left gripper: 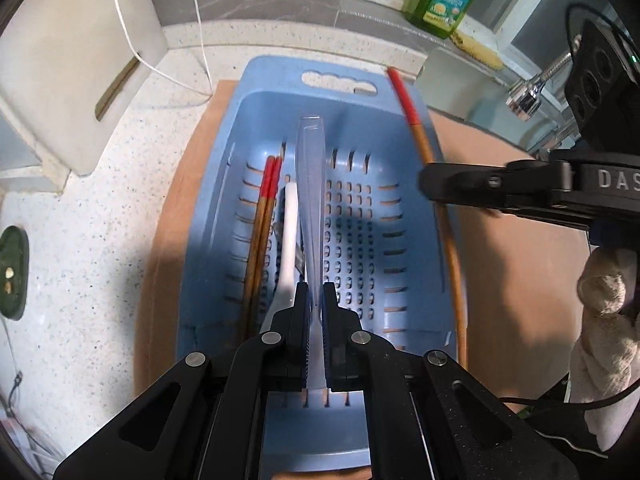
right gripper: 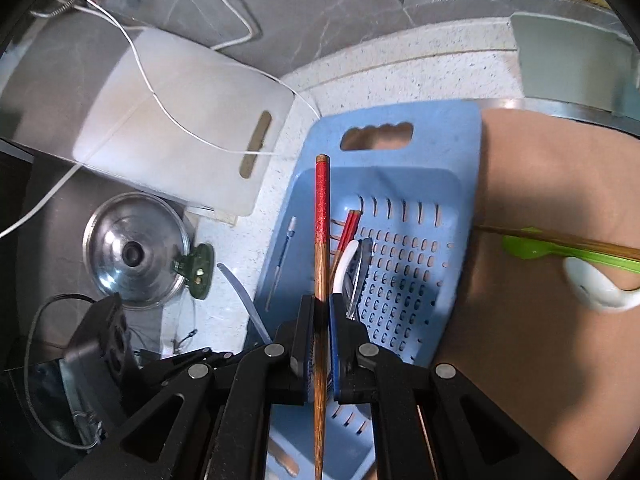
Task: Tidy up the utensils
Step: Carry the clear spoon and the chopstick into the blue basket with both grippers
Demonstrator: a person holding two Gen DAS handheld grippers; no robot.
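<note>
Closest in, your left hand-held gripper [left gripper: 316, 296] is clenched on a clear, pale-blue plastic utensil handle [left gripper: 311, 184], hanging right over the perforated light-blue plastic basket [left gripper: 404, 128]. Your right hand-held gripper [right gripper: 321, 312] is clamped on a single wooden chopstick with a red-painted end [right gripper: 321, 216], over the same basket's left side.

Further in, the basket floor already holds a pair of red-ended wooden chopsticks [left gripper: 262, 224] and a white plastic spoon [left gripper: 289, 240], so I'd say you're roughly halfway.

Still out on the brown mat [right gripper: 520, 184] to the right: a green plastic utensil [right gripper: 532, 249], another wooden chopstick [right gripper: 560, 240] lying across it and a white ceramic spoon [right gripper: 592, 288]. Those look like what's left after these two go in.
</note>
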